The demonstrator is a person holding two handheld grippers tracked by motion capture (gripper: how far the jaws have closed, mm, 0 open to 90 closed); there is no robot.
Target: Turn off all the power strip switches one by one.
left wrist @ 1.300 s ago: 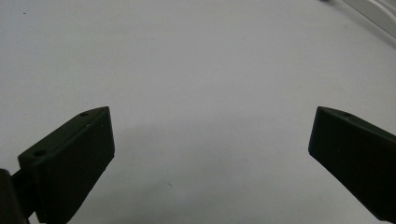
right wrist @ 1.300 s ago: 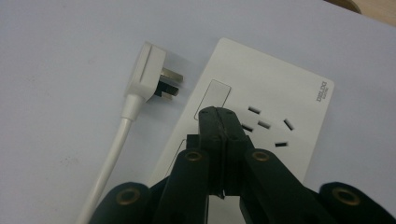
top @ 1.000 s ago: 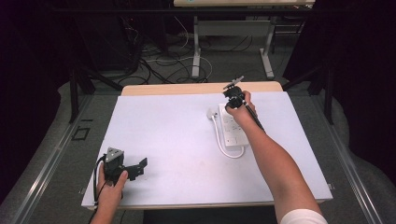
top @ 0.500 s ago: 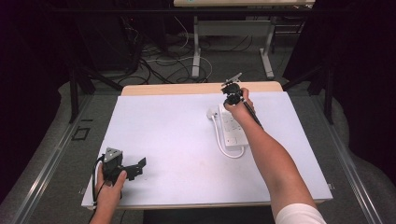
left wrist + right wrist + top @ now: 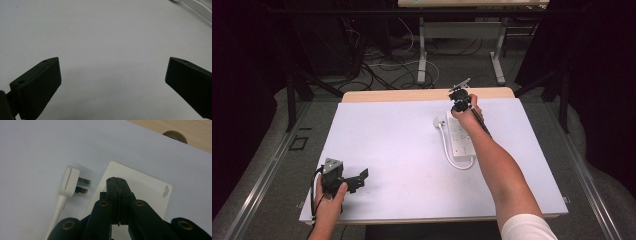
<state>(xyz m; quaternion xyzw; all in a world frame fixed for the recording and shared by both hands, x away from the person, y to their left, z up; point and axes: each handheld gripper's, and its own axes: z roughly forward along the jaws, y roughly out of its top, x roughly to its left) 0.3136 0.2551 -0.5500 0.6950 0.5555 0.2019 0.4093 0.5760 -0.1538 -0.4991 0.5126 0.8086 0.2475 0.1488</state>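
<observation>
A white power strip (image 5: 460, 137) lies on the far right part of the white table (image 5: 402, 145), long axis running near to far. In the right gripper view its far end (image 5: 140, 187) carries a small grey brand mark near 1 corner. Its white cord (image 5: 447, 152) loops along its left side and round the near end, ending in a white plug (image 5: 438, 121) that lies flat on the table just left of the strip's far end. In the right gripper view the plug (image 5: 69, 181) shows 2 metal pins pointing toward the strip, close to its edge; whether they touch it I cannot tell.

The right gripper (image 5: 459, 100) is held over the strip's far end, the right forearm (image 5: 502, 175) stretched diagonally across the table from the near edge. In its own view the right gripper (image 5: 117, 183) has its 2 jaws pressed together with nothing between them, tips over the strip's top face.

The left hand (image 5: 329, 200) rests at the near left corner of the table, holding the left gripper (image 5: 357, 177) low and pointing right. In its own view the left gripper (image 5: 112, 72) has its jaws spread wide and empty over bare table.
</observation>
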